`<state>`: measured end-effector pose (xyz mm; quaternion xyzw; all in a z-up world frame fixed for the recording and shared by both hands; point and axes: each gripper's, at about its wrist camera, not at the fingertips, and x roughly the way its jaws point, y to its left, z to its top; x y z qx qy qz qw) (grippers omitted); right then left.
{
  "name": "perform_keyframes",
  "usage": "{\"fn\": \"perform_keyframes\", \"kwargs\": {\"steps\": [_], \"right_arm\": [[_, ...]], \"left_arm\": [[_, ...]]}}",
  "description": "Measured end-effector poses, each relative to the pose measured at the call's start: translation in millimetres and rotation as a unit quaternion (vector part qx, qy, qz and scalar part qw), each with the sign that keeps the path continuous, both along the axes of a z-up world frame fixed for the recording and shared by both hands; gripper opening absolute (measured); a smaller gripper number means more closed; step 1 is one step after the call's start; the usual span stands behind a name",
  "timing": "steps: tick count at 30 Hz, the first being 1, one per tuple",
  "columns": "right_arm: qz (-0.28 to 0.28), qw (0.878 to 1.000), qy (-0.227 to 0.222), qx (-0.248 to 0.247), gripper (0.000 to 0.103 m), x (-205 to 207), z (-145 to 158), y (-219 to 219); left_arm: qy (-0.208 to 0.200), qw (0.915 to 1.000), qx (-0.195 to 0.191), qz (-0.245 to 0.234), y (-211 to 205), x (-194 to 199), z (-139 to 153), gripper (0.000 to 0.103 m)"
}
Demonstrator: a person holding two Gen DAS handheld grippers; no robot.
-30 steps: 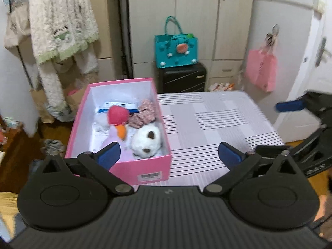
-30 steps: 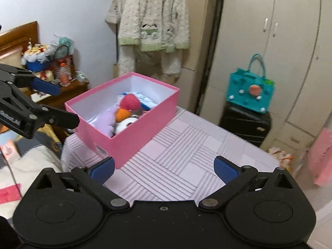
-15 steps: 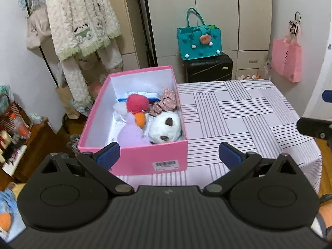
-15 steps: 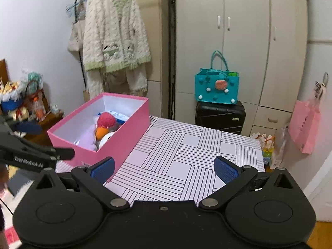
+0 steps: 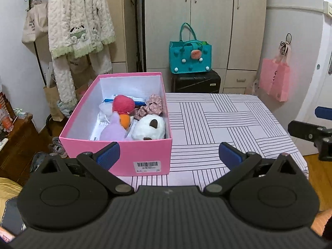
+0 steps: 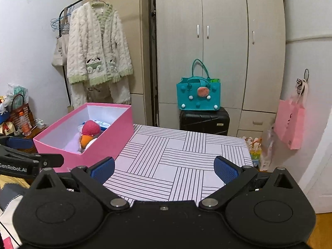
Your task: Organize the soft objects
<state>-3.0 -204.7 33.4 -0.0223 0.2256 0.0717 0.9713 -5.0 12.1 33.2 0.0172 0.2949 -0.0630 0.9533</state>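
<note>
A pink box stands on the left side of the striped table. In it lie a purple duck plush with a red hat, a white plush and a floral scrunchie. My left gripper is open and empty, held just in front of the box's near wall. My right gripper is open and empty above the table's near edge, right of the box. The duck plush shows in the right wrist view too.
A teal bag sits on a black suitcase behind the table, before a wardrobe. A white fleece coat hangs at the left. A pink bag hangs on the right wall. A wooden cabinet stands at the left.
Both grippers have pulled back and risen, turning to face the table squarely. The box and plush toys have not moved. Both grippers stay open.
</note>
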Motion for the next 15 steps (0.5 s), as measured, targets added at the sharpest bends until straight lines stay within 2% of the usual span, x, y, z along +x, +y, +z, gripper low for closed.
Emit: {"fn": "perform_keyframes", "kwargs": {"steps": [4, 8, 15], "right_arm": [[0.002, 1.0, 0.004, -0.006, 0.103, -1.4, -5.1, 2.8], [-0.022, 0.999, -0.004, -0.028, 0.103, -3.8, -12.0, 5.7], [-0.029, 0.999, -0.004, -0.034, 0.103, -12.1, -22.8, 7.2]], "left_arm": [[-0.009, 0.9999, 0.002, 0.01, -1.3, -0.1, -6.0, 0.103], [-0.026, 0.9994, 0.01, 0.019, -1.9, -0.8, -11.0, 0.103], [-0.043, 0.9989, -0.003, 0.017, 3.9, -7.4, -19.0, 0.103]]}}
